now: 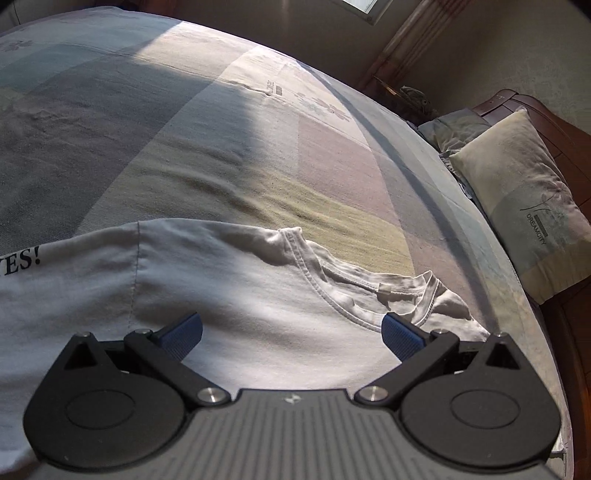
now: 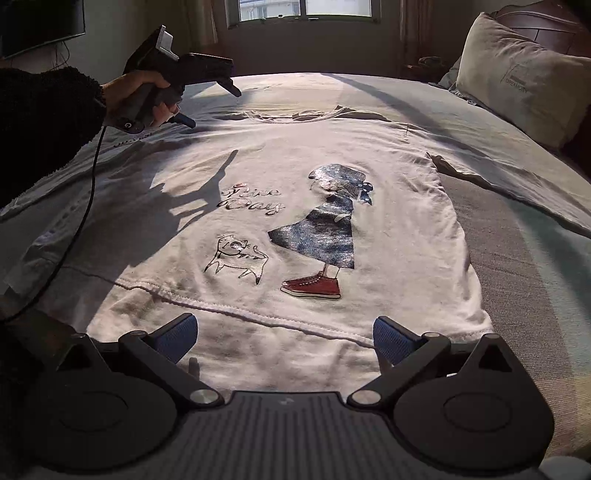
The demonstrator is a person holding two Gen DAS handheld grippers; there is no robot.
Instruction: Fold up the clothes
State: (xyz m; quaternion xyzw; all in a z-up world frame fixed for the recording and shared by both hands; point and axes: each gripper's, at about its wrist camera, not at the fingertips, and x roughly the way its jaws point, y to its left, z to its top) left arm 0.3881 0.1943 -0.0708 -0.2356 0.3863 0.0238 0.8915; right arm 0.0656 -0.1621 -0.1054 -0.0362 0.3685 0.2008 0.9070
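Across bed (image 2: 517, 122), white T-shirt (image 2: 295, 177) spread flat. Left tongs (image 1: 291, 332) near collar (image 1: 354, 291), right tongs (image 2: 286, 338) at hem (image 2: 258, 314): both wide open, empty. Risk: pinching 1 layer only, dragging wrinkles.

Home bedroom. Bed (image 2: 517, 236) with patchwork pastel bedspread (image 1: 229, 147); printed pillow (image 1: 524, 192) against dark wooden headboard (image 1: 546, 122). Curtained window (image 2: 304, 9) on far wall, sunlight across the bedding. Wall-mounted dark screen (image 2: 40, 22) at left.
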